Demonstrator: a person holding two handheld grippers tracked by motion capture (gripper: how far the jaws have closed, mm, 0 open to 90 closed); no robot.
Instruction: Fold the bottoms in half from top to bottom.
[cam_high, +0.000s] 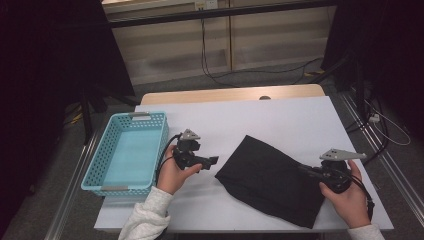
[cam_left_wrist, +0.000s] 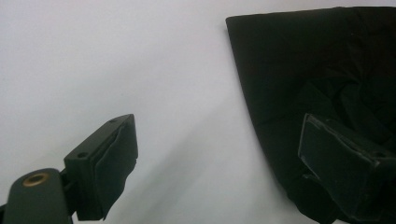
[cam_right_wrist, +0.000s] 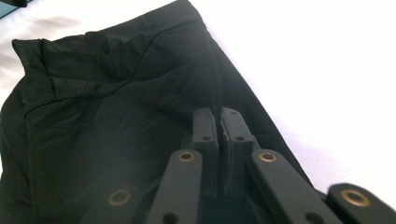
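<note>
A black cloth (cam_high: 272, 180) lies flat across the right half of the white table (cam_high: 280, 115). My left gripper (cam_high: 207, 164) hovers just left of the cloth's near-left corner, held in a hand, jaws pointing right. In the left gripper view that gripper (cam_left_wrist: 219, 126) stands wide open with bare table between the fingers, and the cloth (cam_left_wrist: 317, 60) runs behind the right finger (cam_left_wrist: 345, 163). My right gripper (cam_high: 306, 170) reaches in over the cloth's right edge. In the right gripper view its jaws (cam_right_wrist: 218, 113) are pressed together above the cloth (cam_right_wrist: 116, 107), with no fabric visibly pinched.
A light blue plastic basket (cam_high: 107, 150) with nothing in it sits at the table's left edge, beside my left hand. Bare white table stretches beyond the cloth toward the far edge. Cables lie on the floor behind the table.
</note>
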